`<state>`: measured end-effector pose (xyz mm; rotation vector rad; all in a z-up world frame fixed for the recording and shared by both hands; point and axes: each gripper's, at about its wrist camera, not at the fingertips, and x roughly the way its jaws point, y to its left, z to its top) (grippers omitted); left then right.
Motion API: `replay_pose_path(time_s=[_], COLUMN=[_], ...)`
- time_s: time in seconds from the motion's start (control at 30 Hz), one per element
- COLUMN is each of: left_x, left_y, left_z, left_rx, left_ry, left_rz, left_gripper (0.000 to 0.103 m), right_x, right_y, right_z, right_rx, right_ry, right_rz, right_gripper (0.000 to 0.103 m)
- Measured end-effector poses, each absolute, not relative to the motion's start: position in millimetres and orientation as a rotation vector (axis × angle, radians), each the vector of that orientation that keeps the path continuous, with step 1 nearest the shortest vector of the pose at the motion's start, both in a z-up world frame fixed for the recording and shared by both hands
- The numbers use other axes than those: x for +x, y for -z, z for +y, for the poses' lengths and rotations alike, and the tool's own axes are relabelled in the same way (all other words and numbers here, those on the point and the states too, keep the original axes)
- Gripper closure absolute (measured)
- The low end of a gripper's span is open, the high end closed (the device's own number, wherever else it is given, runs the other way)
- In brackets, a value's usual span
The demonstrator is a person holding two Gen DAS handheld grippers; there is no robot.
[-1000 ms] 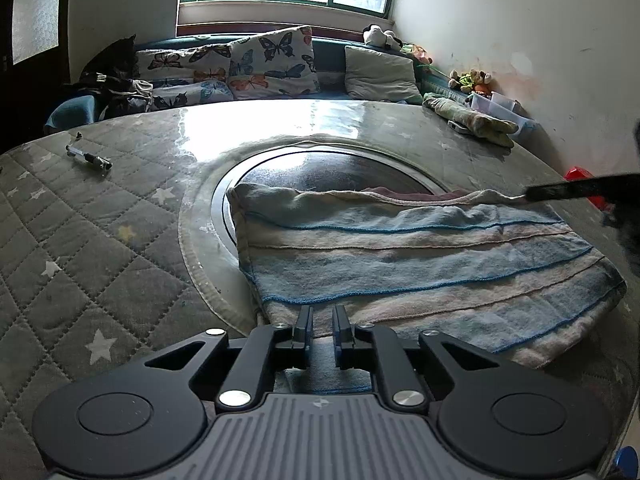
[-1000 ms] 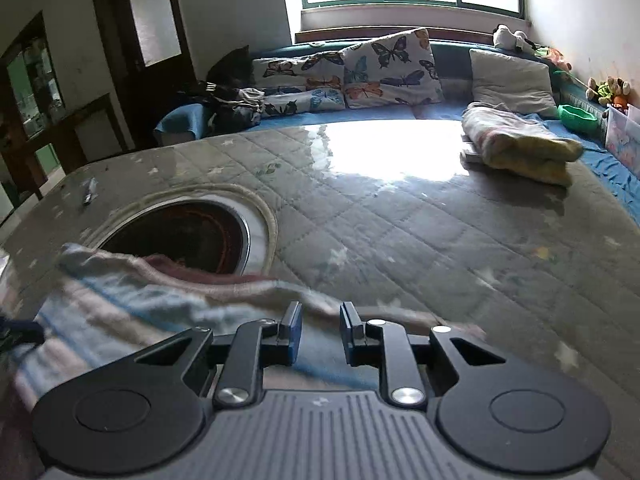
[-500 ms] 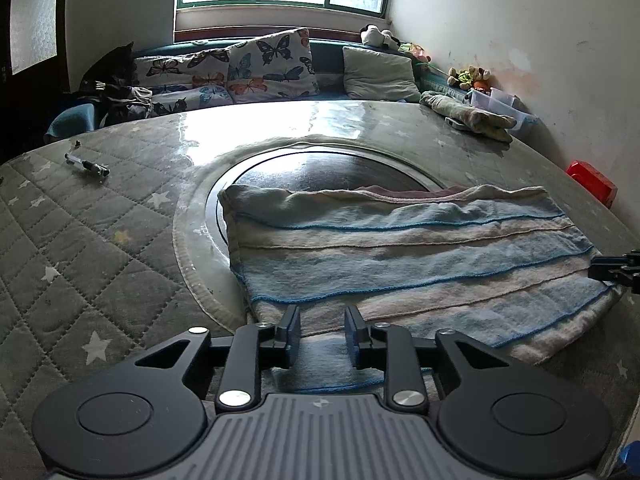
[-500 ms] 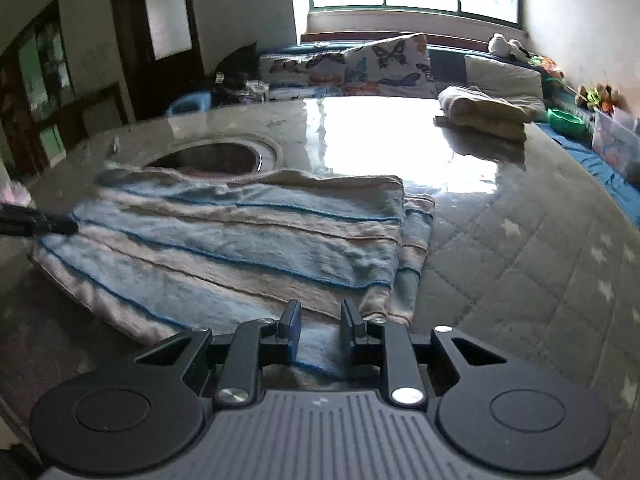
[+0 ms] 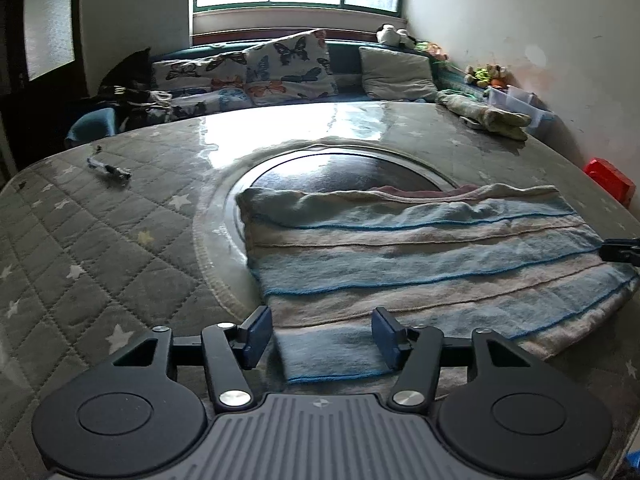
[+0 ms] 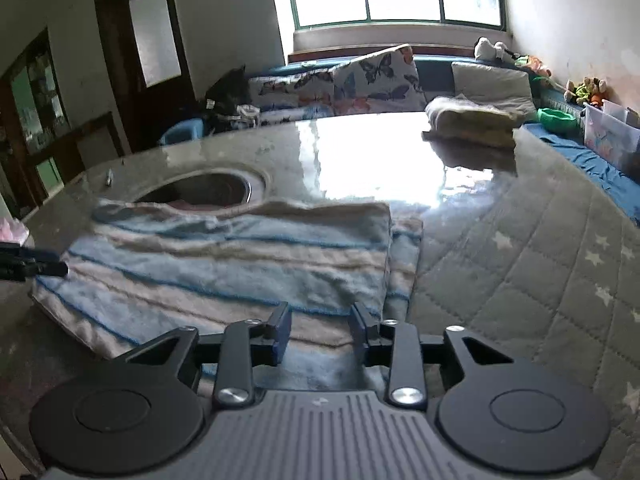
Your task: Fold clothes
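Releasing: left gripper (image 5: 322,336) and right gripper (image 6: 322,330) jaws have just been opening, both now spread, pads off the towel (image 5: 420,256) lying between them. Towel lies folded once, partly over the round inset (image 5: 340,168). Judging: more folds left, then stack by folded pile (image 6: 470,124).

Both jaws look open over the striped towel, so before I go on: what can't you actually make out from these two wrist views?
- Striped towel: near edge hidden behind left gripper body; behind right gripper body in right wrist view.
- Pink layer beneath: only a sliver shows.
- Small object on the quilted cover: too small to identify.
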<state>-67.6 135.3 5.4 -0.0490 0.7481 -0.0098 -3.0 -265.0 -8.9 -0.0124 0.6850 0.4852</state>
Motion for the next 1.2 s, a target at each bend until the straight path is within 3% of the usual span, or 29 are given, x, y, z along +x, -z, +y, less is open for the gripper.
replay_pose_path(time_s=[0.5, 0.67, 0.87, 0.9, 1.0, 1.2], left_x=[-100.1, -104.4, -103.7, -103.7, -104.7, -107.5], left_y=[-2.1, -0.5, -1.2, -1.3, -4.5, -31.9], left_z=[151.4, 147.0, 151.2, 153.5, 156.0, 140.7], left_rx=[-0.261, -0.303, -0.357, -0.371, -0.4, -0.388], left_ry=[-0.171, -0.143, -0.157, -0.162, -0.151, -0.089], left_rz=[0.771, 0.788, 0.804, 0.806, 0.791, 0.691], left_gripper=[0.044, 0.064, 0.069, 0.082, 0.092, 0.095], right_x=[-3.7, -4.6, -6.0, -5.9, -5.1, 1.9], right_y=[9.1, 10.4, 9.6, 9.4, 7.8, -6.0], right_z=[-247.4, -239.6, -232.5, -231.2, -226.4, -210.8], right_rx=[0.0, -0.01, -0.014, -0.014, -0.007, 0.015], right_ry=[-0.52, -0.535, -0.557, -0.562, -0.584, -0.649], right_rz=[0.683, 0.69, 0.69, 0.69, 0.695, 0.705], right_gripper=[0.061, 0.061, 0.061, 0.061, 0.061, 0.062])
